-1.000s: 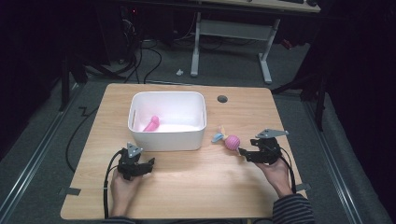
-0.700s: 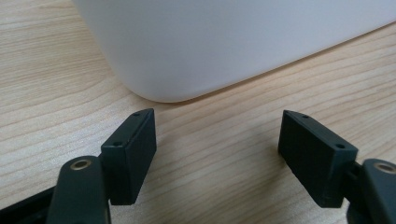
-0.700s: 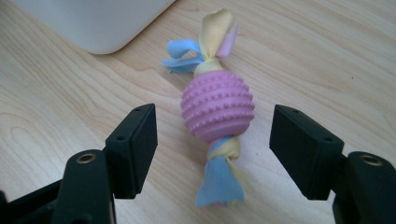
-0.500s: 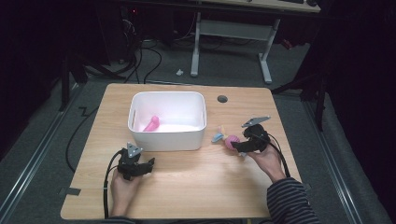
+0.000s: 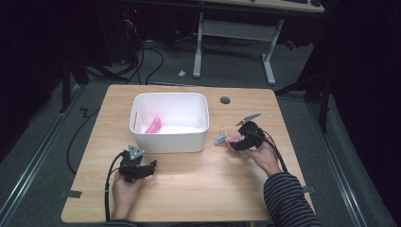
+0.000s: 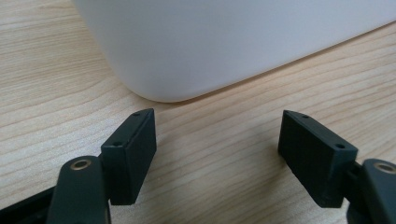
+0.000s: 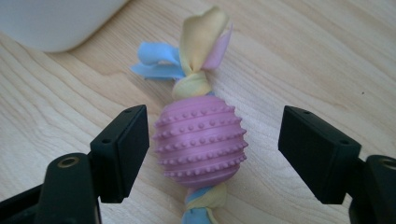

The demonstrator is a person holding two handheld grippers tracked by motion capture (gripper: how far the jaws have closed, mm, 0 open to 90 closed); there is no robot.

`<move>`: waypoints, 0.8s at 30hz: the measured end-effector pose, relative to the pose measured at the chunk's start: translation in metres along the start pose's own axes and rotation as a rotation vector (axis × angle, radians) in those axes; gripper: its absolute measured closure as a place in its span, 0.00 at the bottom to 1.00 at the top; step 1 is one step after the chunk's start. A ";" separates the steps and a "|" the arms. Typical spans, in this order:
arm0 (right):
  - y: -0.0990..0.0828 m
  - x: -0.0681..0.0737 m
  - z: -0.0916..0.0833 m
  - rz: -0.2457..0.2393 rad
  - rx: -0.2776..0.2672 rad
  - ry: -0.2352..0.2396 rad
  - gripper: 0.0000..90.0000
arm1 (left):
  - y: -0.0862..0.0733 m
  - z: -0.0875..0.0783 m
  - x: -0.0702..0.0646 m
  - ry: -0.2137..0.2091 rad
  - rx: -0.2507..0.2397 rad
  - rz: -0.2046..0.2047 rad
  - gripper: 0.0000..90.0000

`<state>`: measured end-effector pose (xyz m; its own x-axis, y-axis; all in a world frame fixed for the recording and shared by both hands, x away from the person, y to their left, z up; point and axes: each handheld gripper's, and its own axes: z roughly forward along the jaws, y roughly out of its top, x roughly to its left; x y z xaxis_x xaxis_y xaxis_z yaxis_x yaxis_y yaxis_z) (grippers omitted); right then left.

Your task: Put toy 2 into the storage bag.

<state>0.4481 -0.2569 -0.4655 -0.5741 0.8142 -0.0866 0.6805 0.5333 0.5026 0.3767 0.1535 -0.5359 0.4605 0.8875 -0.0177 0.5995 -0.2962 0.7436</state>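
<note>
pale wooden table (image 5: 198, 189) is seen under a dim room, with dark floor and desk legs behind it. nearest, the left gripper (image 5: 142, 169) is held low over bare wood just in front of the white bin (image 5: 169, 142); its jaws are spread apart with nothing between them, and the bin's rounded corner (image 6: 187, 70) is seen just ahead of them. farther along, at the bin's right, the right gripper (image 7: 212, 154) is set around the pink ball toy (image 7: 201, 142). its jaws have just been opening; they now stand wide, the ball lying between them on the table, close to one pad and well clear of the other, so it is not yet gripped. knotted fleece strips (image 7: 187, 70) in blue, yellow and pink are seen running through the ball and out both ends. inside the bin a pink toy (image 5: 153, 125) already lies.

the ball is judged light, rubbery and somewhat yielding, its ribbed, nubbed skin offering good friction. it is best taken across its widest middle; the floppy fleece ends would slip and swing if pinched.
</note>
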 end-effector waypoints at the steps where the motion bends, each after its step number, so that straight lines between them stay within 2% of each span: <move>1: 0.000 0.000 0.000 0.000 0.000 0.000 0.27 | 0.000 0.000 0.000 0.000 0.001 0.001 0.31; 8: 0.000 0.000 0.011 0.010 0.026 0.042 0.29 | 0.000 0.000 0.000 0.000 0.001 0.001 0.31; 16: 0.001 0.006 0.017 -0.006 0.043 0.088 0.36 | 0.000 0.000 0.000 -0.001 0.001 0.001 0.31; 24: 0.001 0.010 0.015 -0.033 0.038 0.061 0.38 | 0.000 0.000 0.001 -0.004 0.002 -0.001 0.31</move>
<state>0.4497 -0.2453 -0.4789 -0.6223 0.7812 -0.0494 0.6770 0.5688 0.4670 0.3768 0.1541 -0.5357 0.4627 0.8863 -0.0211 0.6009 -0.2961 0.7425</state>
